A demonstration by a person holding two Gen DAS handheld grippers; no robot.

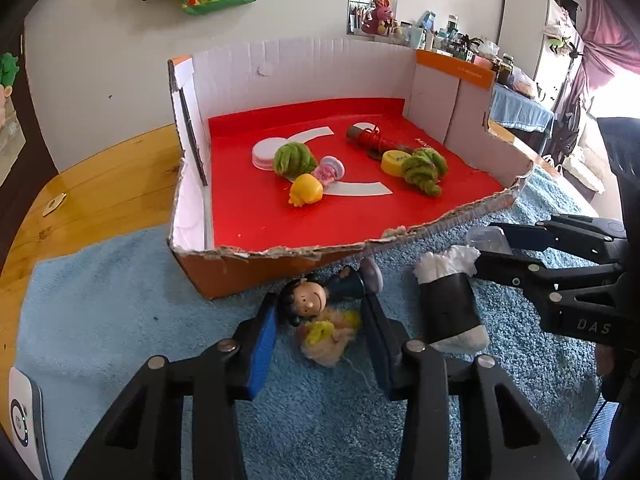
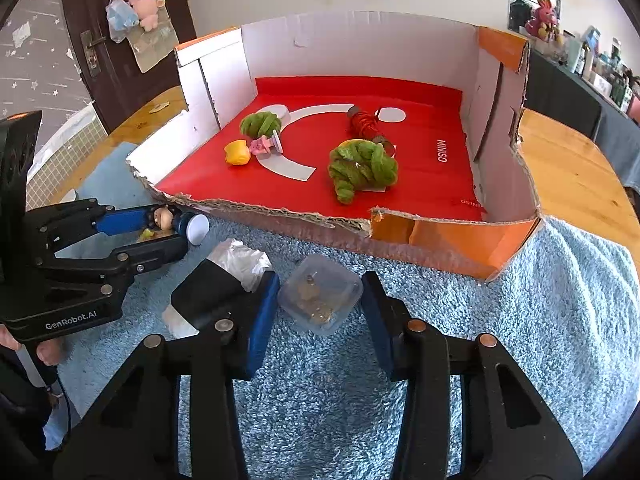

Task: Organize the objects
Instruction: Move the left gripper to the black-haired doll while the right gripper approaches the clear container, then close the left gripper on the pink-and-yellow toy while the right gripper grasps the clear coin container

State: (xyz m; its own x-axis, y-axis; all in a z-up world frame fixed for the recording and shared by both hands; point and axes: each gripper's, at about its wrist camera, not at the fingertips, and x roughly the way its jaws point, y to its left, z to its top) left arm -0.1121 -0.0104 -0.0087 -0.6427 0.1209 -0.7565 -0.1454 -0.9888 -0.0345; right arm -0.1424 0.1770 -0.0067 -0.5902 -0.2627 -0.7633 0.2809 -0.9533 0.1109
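Open cardboard box (image 1: 192,276) with torn front wall and red floor, resting on a blue towel (image 1: 120,300) spread over the wooden desk (image 1: 100,176). Inside the box: two green yarn bundles (image 2: 362,168) (image 2: 261,123), a yellow toy (image 2: 237,153), a pink figurine (image 2: 264,145), a yellow cap (image 1: 394,161), a white disc (image 1: 265,153) and a red-wound spool (image 1: 370,138). Just in front of the box's torn wall, on the towel, a small doll figure (image 1: 310,300) with dark hair and a white suction base, lying on its side beside a tuft of yellow and cream fluff (image 1: 332,334). Left gripper (image 1: 320,320) lowered over that doll, fingers (image 1: 262,344) narrowed and flanking doll and fluff; whether the pads actually press on them, cannot tell. To the right of the doll, still before the box front, a black roll (image 1: 448,308) stuffed with white plastic, lying on the towel. Further right, close to the box's front wall, a small clear plastic container (image 2: 320,294) with brownish contents. Right gripper (image 2: 320,304) set around this container, fingers (image 2: 264,320) narrowed, one at each side, left pad against its wall, right pad at or just off its edge.
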